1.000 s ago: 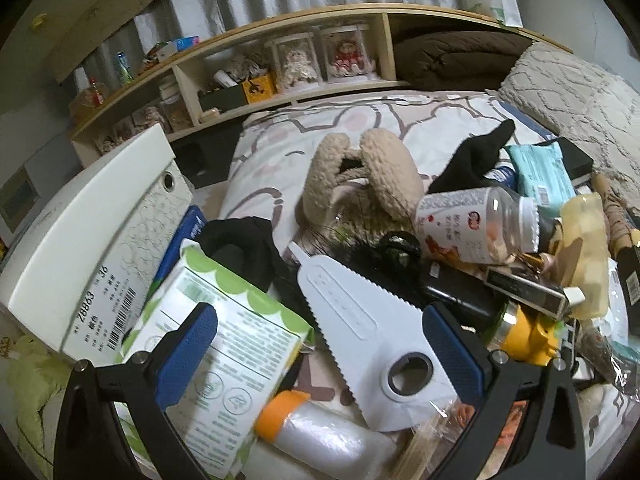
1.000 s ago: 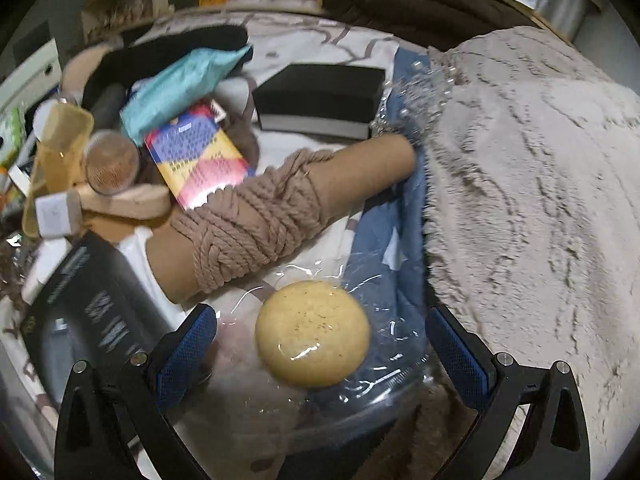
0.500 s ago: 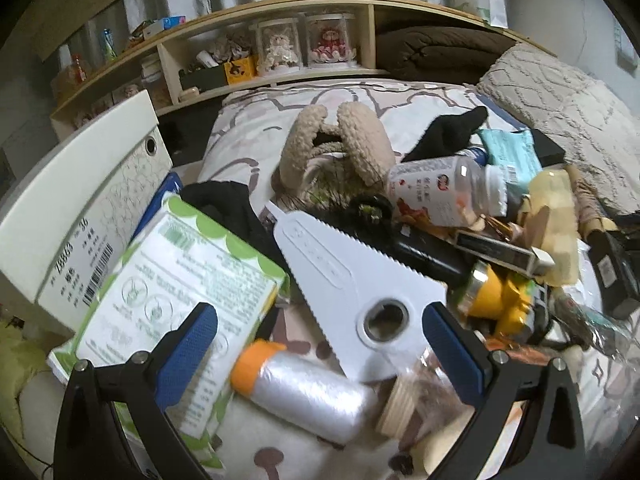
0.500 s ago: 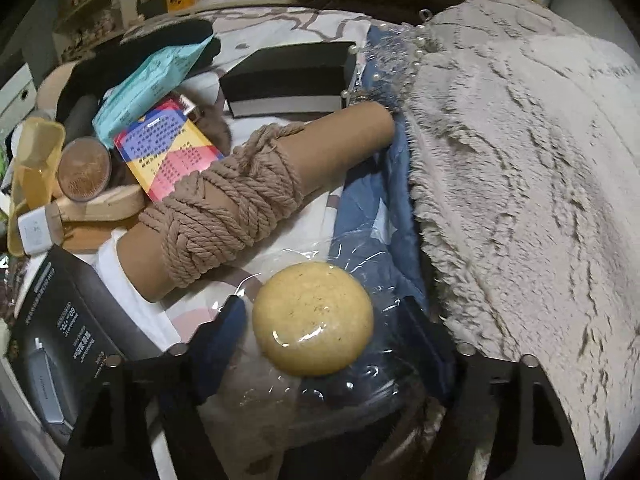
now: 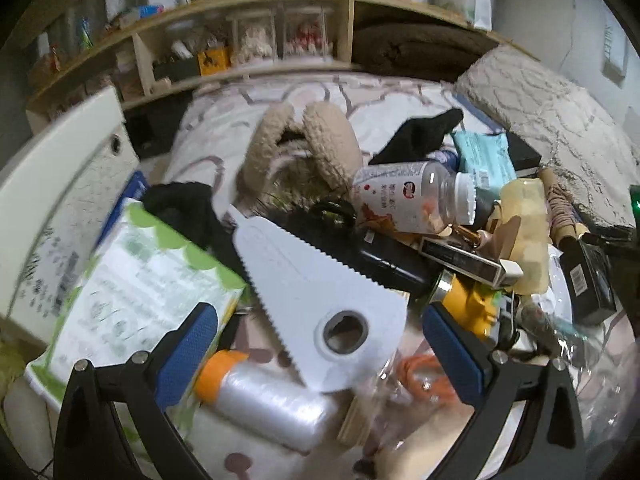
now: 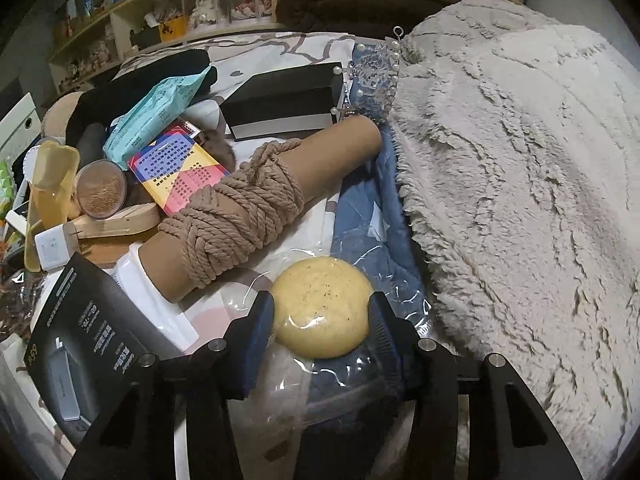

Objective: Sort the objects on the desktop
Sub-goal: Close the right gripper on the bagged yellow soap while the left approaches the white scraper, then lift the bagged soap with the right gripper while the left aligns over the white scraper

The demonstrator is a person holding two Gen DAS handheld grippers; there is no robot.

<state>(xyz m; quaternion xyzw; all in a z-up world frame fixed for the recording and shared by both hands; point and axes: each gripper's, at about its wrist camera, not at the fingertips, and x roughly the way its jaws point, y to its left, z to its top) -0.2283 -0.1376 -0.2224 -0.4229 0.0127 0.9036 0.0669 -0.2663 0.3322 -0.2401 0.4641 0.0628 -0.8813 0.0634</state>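
The left gripper (image 5: pixel 320 344) hangs over the bed's clutter, jaws spread wide above a white serrated cutter (image 5: pixel 316 300), holding nothing; on the right, the right gripper (image 6: pixel 322 312) has its jaws pinching a wrapped bun (image 6: pixel 322 306) beside the rope roll (image 6: pixel 248 208)

Two black angular plastic fingers are carried by the left gripper (image 5: pixel 320 344), each faced with a blue ribbed pad (image 5: pixel 185 350) and fixed with silver round-head screws (image 5: pixel 139 357). The same black frame, blue pads (image 6: pixel 260 334) and silver screws (image 6: pixel 423 344) are seen on the right gripper (image 6: pixel 321 320).
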